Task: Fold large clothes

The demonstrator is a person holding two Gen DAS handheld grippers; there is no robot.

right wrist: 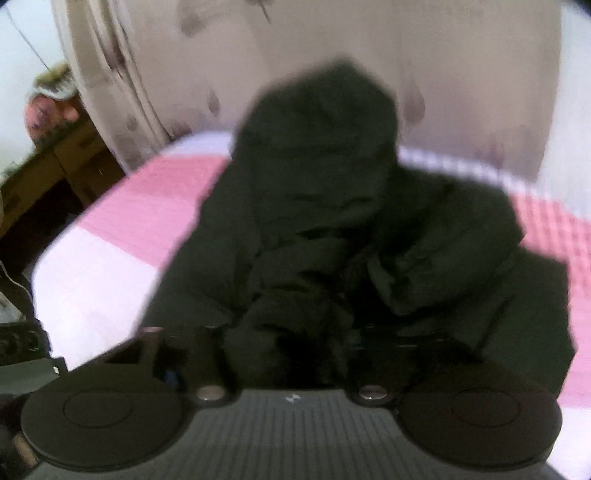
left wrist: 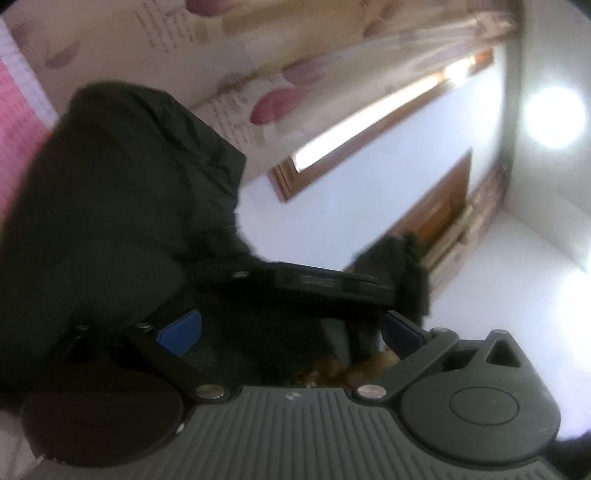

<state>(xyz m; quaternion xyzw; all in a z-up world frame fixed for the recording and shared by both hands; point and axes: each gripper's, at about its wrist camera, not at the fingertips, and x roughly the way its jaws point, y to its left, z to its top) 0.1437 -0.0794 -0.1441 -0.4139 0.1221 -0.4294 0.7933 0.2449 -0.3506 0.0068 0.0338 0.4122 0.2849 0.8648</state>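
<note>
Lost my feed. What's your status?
Left gripper shut on coat, lifted. Right gripper buried in coat, state unclear. Bed underneath. Nothing blocking.

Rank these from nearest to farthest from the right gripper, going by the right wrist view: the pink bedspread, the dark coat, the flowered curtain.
1. dark coat: bunched right at the right gripper, centre.
2. pink bedspread: under and beside the coat, both sides.
3. flowered curtain: behind the bed, top.

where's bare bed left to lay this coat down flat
Bare pink-and-white checked bedspread shows left of the bulky black padded coat, up to the bed's edge, and a narrower strip on its right before the floral curtain. The middle is crowded with bunched coat around the right claw.
</note>
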